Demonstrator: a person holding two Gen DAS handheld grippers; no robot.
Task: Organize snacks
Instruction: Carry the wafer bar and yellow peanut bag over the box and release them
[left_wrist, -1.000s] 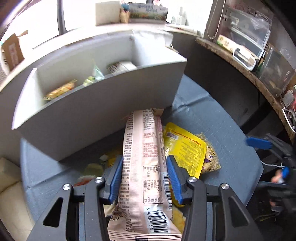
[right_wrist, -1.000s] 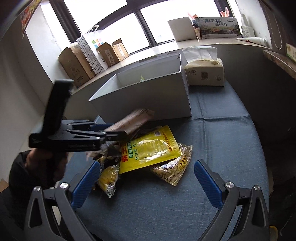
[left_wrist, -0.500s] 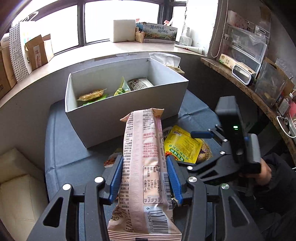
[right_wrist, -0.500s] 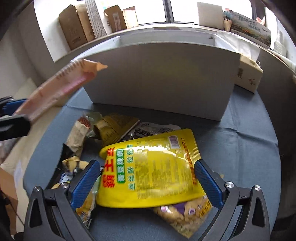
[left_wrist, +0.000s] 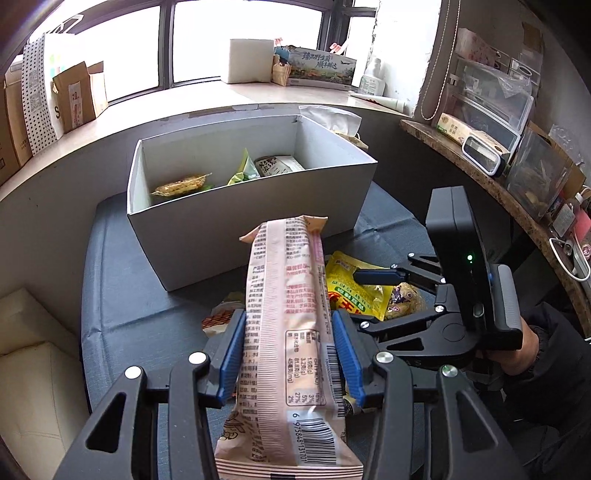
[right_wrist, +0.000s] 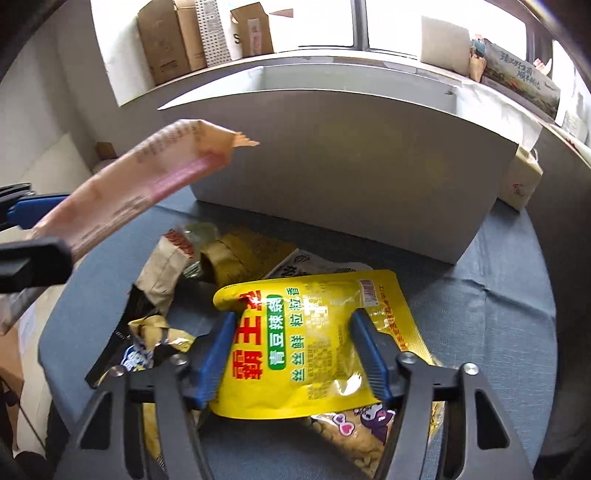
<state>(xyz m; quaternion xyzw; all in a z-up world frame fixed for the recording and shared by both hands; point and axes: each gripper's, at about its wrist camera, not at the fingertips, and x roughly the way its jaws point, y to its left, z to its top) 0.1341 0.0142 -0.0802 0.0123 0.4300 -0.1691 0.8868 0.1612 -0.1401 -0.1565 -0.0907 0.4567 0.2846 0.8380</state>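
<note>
My left tongs (left_wrist: 288, 362) clamp the pink packet (left_wrist: 291, 332); my right tongs (right_wrist: 295, 354) are closing around the yellow pouch (right_wrist: 314, 343) (pads touching it).

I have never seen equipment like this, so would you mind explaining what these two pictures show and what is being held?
There is no robot here: a person holds a hand-operated clamp in each hand, each with two blue-padded jaws and a wide-angle camera looking along them. One picture comes from each camera.

In the left camera's view, the left gripper is clamped on a long pink snack packet. Beyond it stands a grey box already holding a few snacks, on a blue cloth. The right gripper shows there too.

In the right camera's view, the right gripper is closing its jaws around a yellow pouch lying on a loose pile of other snack bags; the pads look to be just meeting its sides.
</note>
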